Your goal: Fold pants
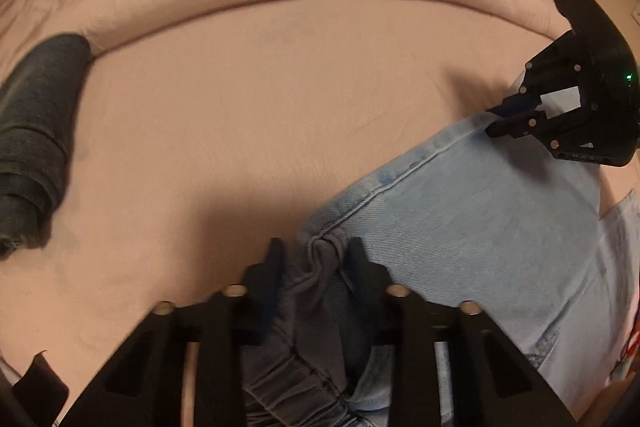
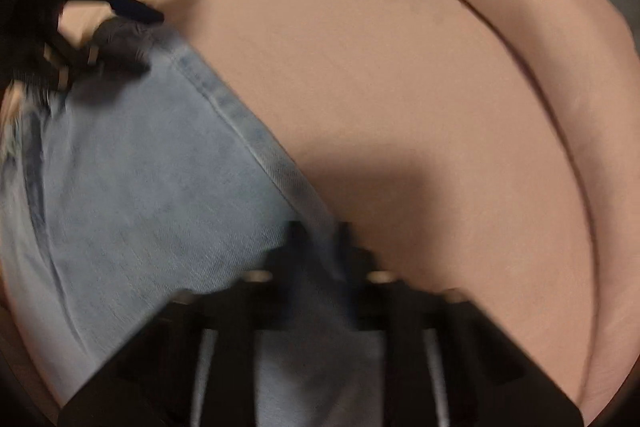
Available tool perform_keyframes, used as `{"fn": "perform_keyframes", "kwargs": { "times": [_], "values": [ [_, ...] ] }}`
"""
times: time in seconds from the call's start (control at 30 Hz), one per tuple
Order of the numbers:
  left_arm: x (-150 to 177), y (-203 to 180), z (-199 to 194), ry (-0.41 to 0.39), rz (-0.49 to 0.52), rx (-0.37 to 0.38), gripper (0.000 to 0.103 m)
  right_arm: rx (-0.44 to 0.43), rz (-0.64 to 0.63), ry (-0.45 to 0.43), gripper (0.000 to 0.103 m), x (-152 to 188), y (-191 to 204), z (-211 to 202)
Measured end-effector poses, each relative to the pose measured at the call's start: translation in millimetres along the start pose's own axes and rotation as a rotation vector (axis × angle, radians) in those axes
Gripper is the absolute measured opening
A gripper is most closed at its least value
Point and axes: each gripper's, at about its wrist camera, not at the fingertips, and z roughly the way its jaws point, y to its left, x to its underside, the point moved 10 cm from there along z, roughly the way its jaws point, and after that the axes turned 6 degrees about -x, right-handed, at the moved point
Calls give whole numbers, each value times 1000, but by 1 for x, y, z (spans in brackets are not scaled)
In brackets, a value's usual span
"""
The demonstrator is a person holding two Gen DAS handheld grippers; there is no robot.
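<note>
Both tongs are clenched on the jeans (image 1: 480, 219): left tongs (image 1: 316, 255) lower centre, right tongs (image 2: 320, 231). Next, carry the edge over to fold.

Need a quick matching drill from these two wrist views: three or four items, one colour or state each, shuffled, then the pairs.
Items:
1. light jeans
2. dark jeans
3. bedsheet
4. left claw

Descriptions:
A. pink
B. folded bundle, far left
C. shut on a bunched grey waistband
D. pale blue, under both claws

Pairs: 1-D, 2-B, 3-A, 4-C
</note>
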Motion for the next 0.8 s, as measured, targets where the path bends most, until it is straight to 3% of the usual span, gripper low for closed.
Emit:
{"fn": "perform_keyframes", "kwargs": {
  "times": [0.13, 0.2, 0.23, 0.3, 0.37, 0.43, 0.5, 0.67, 0.8],
  "values": [
    [-13, 5, -12, -73, -26, -30, 17, 75, -19, -30, 7, -12, -3, -14],
    [-7, 9, 6, -38, -57, -22, 18, 94, 25, -60, 7, -17, -13, -18],
    [-1, 7, 16, -1, -40, -36, 21, 62, 64, -47, 8, -15, -15, -11],
    [-5, 0, 18, -15, 6, -84, 29, 68, 71, -29, 14, -10, -12, 1],
    [-5, 1, 12, -11, -1, -83, 57, 68, 75, -55, 15, -8, -11, -9],
    [-6, 5, 2, -38, -6, -70, 64, 17, 104, -84, 38, 4, -16, -32],
    [4, 15, -4, -39, 16, -83, 65, 74, 132, -91, 43, 22, -38, -52],
    [20, 29, 2, 34, 51, -107, 65, 201, 175, 50, 43, 96, -88, -68],
    [17, 19, 21, 78, 48, -73, 65, 170, 151, 132, 43, 125, -88, -51]
  ]
}}
